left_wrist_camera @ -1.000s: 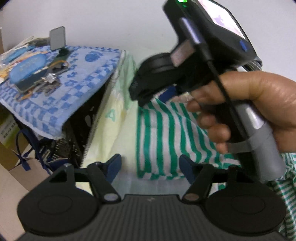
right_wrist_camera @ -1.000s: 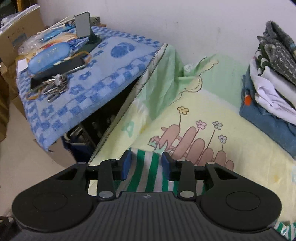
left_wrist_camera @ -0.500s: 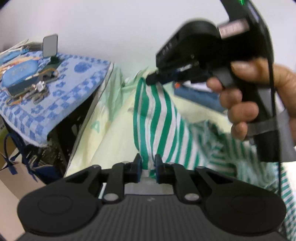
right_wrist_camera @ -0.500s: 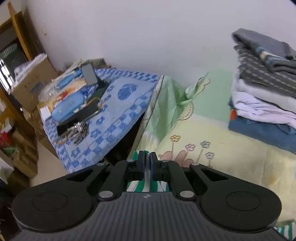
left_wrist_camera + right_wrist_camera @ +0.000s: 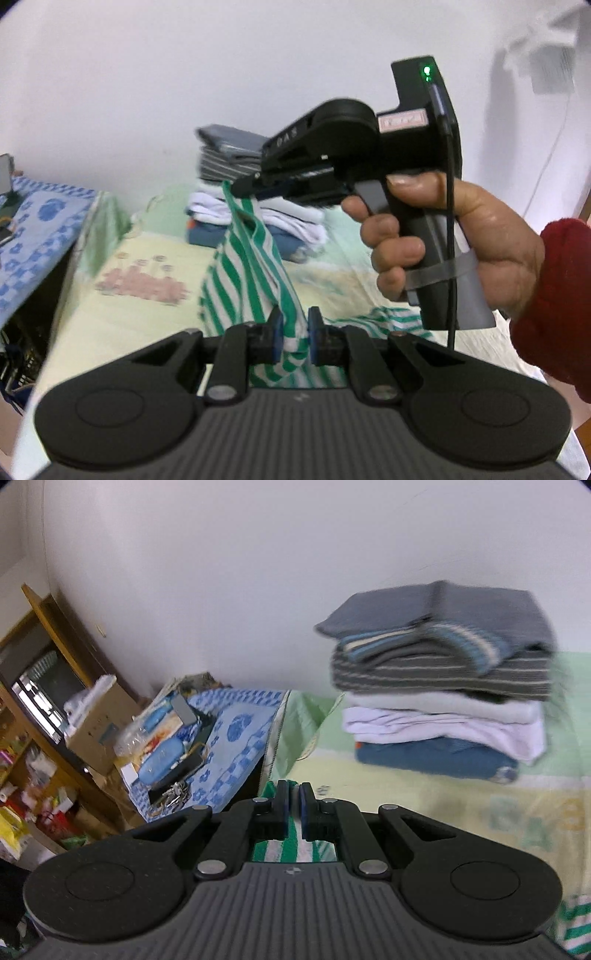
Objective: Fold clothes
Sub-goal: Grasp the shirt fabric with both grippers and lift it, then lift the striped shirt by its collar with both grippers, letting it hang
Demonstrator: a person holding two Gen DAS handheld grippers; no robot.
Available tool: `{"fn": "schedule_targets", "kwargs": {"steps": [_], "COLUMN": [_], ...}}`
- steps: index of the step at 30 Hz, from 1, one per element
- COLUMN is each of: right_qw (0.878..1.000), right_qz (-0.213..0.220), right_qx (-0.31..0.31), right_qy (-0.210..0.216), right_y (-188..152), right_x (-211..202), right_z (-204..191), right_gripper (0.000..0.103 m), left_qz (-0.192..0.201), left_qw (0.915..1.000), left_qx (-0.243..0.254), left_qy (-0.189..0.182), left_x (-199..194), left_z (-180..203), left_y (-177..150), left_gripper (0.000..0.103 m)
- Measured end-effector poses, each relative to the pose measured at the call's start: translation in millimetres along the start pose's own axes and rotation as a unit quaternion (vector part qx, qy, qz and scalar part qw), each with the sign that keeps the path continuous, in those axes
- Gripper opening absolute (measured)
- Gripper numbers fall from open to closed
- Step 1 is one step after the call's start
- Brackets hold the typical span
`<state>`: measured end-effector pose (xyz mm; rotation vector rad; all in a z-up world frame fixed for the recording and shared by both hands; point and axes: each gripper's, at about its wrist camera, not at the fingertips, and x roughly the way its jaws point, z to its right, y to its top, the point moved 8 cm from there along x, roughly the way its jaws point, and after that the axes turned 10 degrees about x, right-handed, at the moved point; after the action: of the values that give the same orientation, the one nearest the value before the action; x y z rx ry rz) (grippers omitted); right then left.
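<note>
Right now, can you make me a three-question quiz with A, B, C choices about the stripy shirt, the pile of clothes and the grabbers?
1. Where is the pile of folded clothes?
A. on the bed, by the wall
B. on the floor
C. on the blue checked cloth

2. What colours is the striped shirt?
A. red and white
B. green and white
C. blue and yellow

3. What are the two grippers doing?
A. both are open and empty
B. only one holds cloth
C. both are shut on the shirt

Answers:
1. A: the pile sits on the yellow-green sheet against the white wall.
2. B: green and white stripes run across the hanging cloth.
3. C: the left gripper pinches the shirt's lower part, and the right gripper pinches its upper edge, so it hangs stretched between them.
</note>
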<state>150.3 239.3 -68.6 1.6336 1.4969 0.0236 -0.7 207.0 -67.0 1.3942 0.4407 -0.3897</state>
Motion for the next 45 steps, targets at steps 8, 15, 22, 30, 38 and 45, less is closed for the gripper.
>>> {"fn": "schedule_targets", "kwargs": {"steps": [8, 15, 22, 30, 38, 45], "right_qw": [0.997, 0.992, 0.987, 0.984, 0.984, 0.996], "right_qz": [0.013, 0.034, 0.039, 0.037, 0.028, 0.076], "right_qx": [0.058, 0.103, 0.145, 0.173, 0.176, 0.047], "right_qy": [0.043, 0.064, 0.055, 0.016, -0.022, -0.016], "right_y": [-3.7, -15.3, -31.9, -58.5, -76.1, -51.2], "right_x": [-56.4, -108.2, -129.1, -126.9, -122.9, -140.0], "right_z": [72.4, 131.4, 186.5, 234.4, 262.0, 206.3], "right_gripper": [0.005, 0.005, 0.005, 0.005, 0.008, 0.025], "left_qz": [-0.063, -0.105, -0.131, -0.165, -0.171, -0.201], "left_qw": [0.9979, 0.9908, 0.982, 0.9697, 0.964, 0.9606], "left_qx": [0.017, 0.086, 0.136, 0.18, 0.203, 0.189], "left_qy": [0.002, 0.003, 0.003, -0.006, -0.017, 0.033], "left_x": [32.8, 48.5, 69.0, 94.7, 89.6, 16.8], "left_z": [69.8, 131.3, 173.4, 202.3, 216.3, 156.2], "left_y": [-3.9, -46.2, -79.0, -105.1, -114.8, -128.3], "left_gripper": [0.007, 0.007, 0.007, 0.007, 0.01, 0.048]}}
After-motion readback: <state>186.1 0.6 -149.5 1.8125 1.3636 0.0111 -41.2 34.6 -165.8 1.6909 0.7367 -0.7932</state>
